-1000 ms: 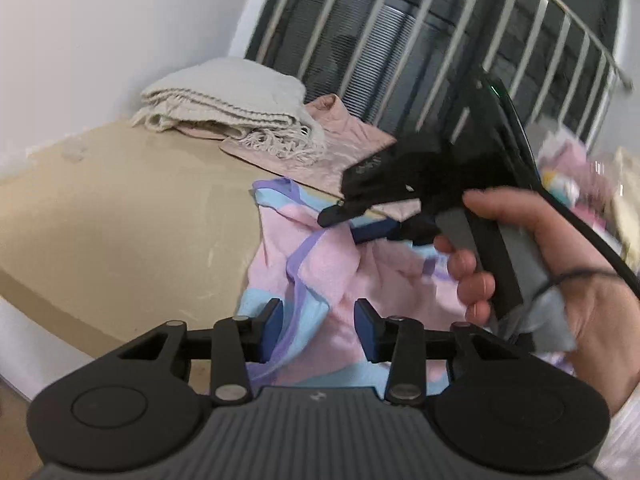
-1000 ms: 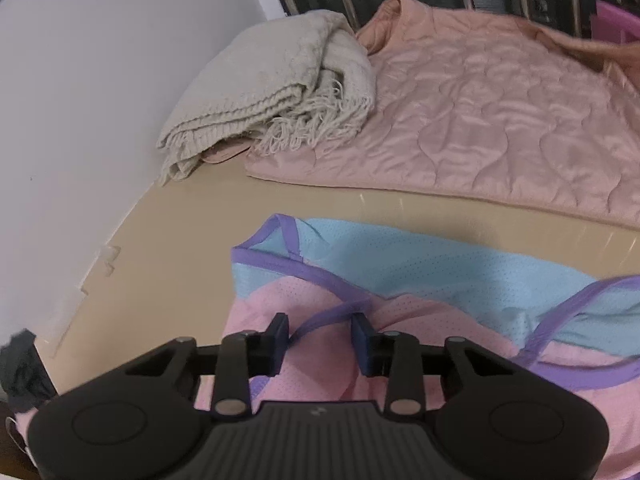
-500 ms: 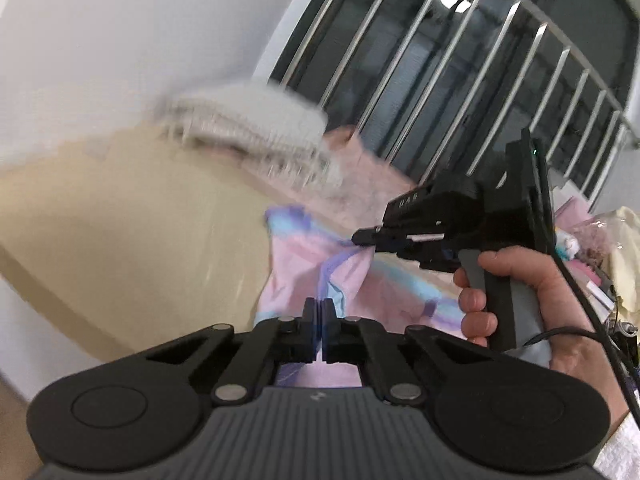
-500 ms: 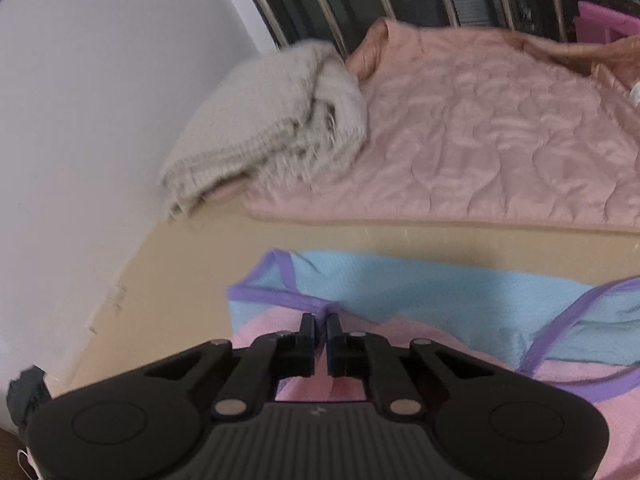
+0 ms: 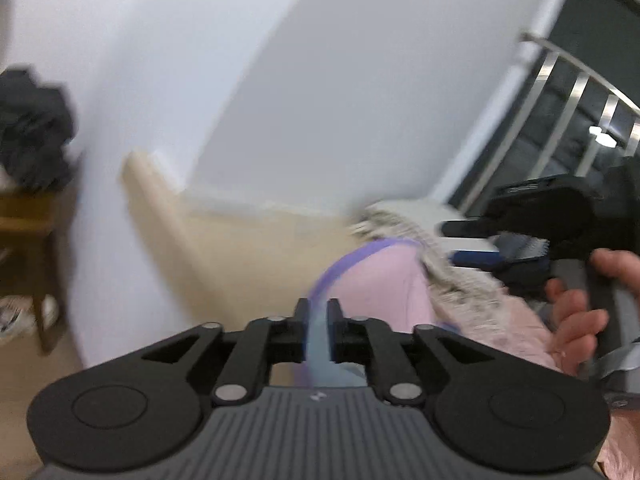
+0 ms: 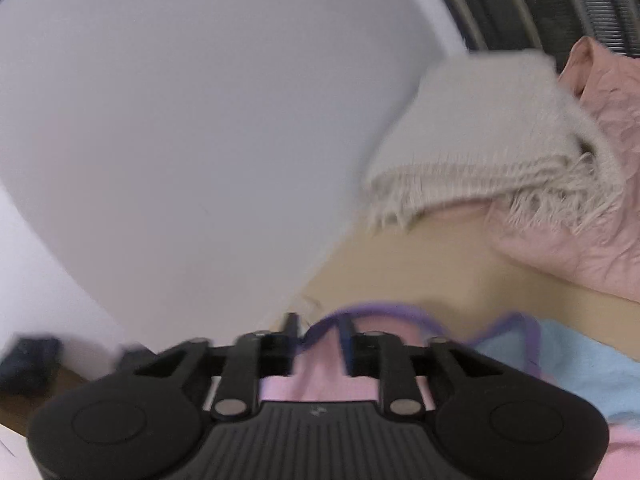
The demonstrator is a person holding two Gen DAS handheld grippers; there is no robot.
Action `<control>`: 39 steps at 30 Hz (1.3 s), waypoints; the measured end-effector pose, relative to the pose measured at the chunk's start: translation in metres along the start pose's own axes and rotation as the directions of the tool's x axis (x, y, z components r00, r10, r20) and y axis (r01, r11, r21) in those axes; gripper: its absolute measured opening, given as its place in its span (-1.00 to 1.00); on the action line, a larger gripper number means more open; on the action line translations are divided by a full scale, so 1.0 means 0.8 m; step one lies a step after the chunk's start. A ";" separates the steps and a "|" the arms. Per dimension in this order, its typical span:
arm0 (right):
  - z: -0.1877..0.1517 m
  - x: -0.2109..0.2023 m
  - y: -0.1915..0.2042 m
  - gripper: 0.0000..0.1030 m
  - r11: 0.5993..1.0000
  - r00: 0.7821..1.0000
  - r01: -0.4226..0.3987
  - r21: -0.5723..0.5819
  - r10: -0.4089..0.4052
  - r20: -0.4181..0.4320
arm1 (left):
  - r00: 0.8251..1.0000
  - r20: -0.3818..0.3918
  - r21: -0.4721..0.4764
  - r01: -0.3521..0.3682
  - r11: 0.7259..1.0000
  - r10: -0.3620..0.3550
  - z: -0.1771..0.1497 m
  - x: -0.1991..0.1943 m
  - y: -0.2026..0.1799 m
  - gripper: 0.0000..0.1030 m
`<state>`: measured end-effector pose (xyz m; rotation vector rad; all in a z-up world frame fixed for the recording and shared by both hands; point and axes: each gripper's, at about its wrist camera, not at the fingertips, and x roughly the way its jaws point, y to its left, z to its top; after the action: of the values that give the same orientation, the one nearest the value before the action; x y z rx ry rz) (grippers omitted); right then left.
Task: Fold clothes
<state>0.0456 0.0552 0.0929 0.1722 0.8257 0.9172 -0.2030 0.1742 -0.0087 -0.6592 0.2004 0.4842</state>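
Observation:
The garment [image 5: 376, 280] is pink and light blue with purple trim and lies on a beige tabletop [image 5: 248, 248]. My left gripper [image 5: 317, 312] has a bunched blue strip of it filling the narrow gap between its pads, and its jaws are opening. At the right of this view a hand [image 5: 576, 316] holds my right gripper [image 5: 476, 240]. In the right wrist view the right gripper [image 6: 320, 330] has the purple trim [image 6: 324, 322] running loosely across a wider gap, with pink cloth [image 6: 320, 384] below; its jaws are opening. Both views are motion-blurred.
A folded cream knitted blanket [image 6: 480, 132] with fringe rests on a pink quilted piece [image 6: 600, 168] at the back. A white wall [image 5: 280, 80] bounds the tabletop. A metal railing [image 5: 560, 92] stands at the right. Dark clothing [image 5: 32, 140] sits on a wooden stand at the far left.
Both grippers closed on the garment's edge, then swung left toward the wall, the cloth coming along. Their jaws now stand wider than half a second ago.

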 end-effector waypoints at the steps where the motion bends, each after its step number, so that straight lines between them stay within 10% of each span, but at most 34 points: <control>1: -0.002 -0.006 0.003 -0.32 0.999 0.999 0.028 -0.032 -0.028 0.018 | 1.000 0.003 -0.004 -0.001 1.000 0.001 0.000 -0.002 0.006 -0.54; 4: -0.022 -0.044 0.002 0.09 0.985 0.990 0.123 -0.117 -0.114 0.086 | 1.000 0.017 0.042 0.002 0.999 -0.002 0.002 -0.007 0.004 -0.32; 13: -0.150 -0.177 -0.108 0.10 0.857 0.859 0.512 -0.052 -0.510 0.047 | 0.954 -0.272 0.345 0.218 0.913 -0.125 -0.008 0.023 -0.065 -0.32; 20: -0.218 -0.225 -0.149 0.15 0.783 0.781 0.621 0.006 -0.620 0.067 | 0.920 -0.371 0.397 0.280 0.874 -0.126 -0.008 0.046 -0.081 -0.12; 32: -0.159 -0.221 -0.243 0.38 0.738 0.739 0.671 0.063 -0.674 0.021 | 0.839 -0.518 0.384 0.402 0.831 -0.167 -0.006 0.117 -0.136 -0.06; 35: -0.155 -0.233 -0.251 -0.08 0.717 0.719 0.692 0.087 -0.695 0.004 | 0.824 -0.539 0.338 0.400 0.852 -0.173 0.002 0.117 -0.126 -0.05; 39: -0.208 -0.284 -0.186 -0.26 0.817 0.803 0.574 0.050 -0.574 0.158 | 0.772 -0.566 0.257 0.497 0.829 -0.288 0.004 0.085 -0.097 -0.05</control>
<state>-0.0513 -0.2429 0.0370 -0.0100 0.6627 0.3182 -0.1054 0.1483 0.0130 -0.3973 0.6291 -0.1672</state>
